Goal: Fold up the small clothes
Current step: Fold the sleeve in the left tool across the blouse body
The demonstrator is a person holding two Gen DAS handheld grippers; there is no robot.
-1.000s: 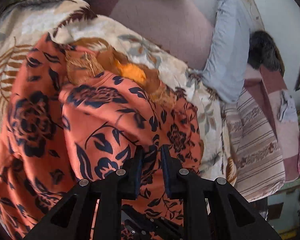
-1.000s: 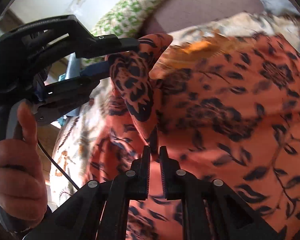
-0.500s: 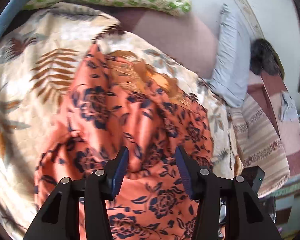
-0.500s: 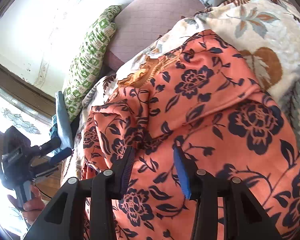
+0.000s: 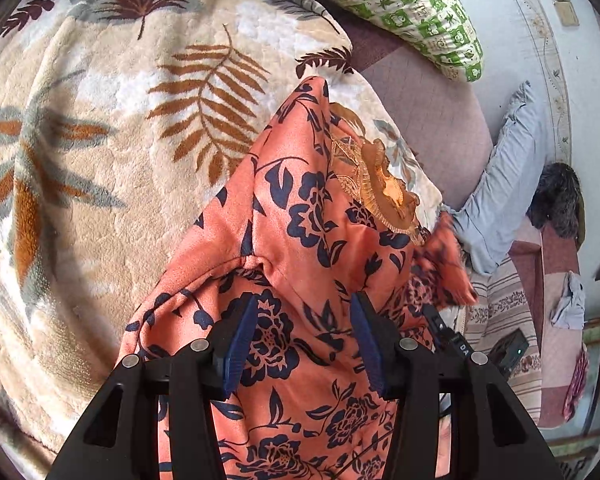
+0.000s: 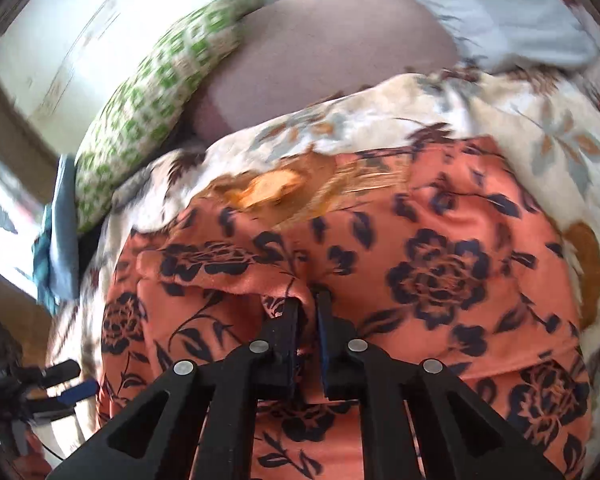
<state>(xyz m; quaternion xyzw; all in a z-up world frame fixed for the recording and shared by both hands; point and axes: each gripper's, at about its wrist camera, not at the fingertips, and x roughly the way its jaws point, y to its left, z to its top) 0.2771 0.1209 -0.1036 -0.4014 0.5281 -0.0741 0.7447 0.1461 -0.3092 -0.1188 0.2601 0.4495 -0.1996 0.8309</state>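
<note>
The orange floral dress (image 5: 308, 240) lay on the leaf-print blanket (image 5: 100, 160). Our left gripper (image 5: 302, 332) hovered released; our right gripper (image 6: 309, 320) pinched a fold. Soft and slippery, we judged; grip seams or hem.

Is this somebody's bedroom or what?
Probably a bedroom or living room at home: a plush leaf-print blanket, a green checked pillow and a pale blue pillow against the wall.
</note>
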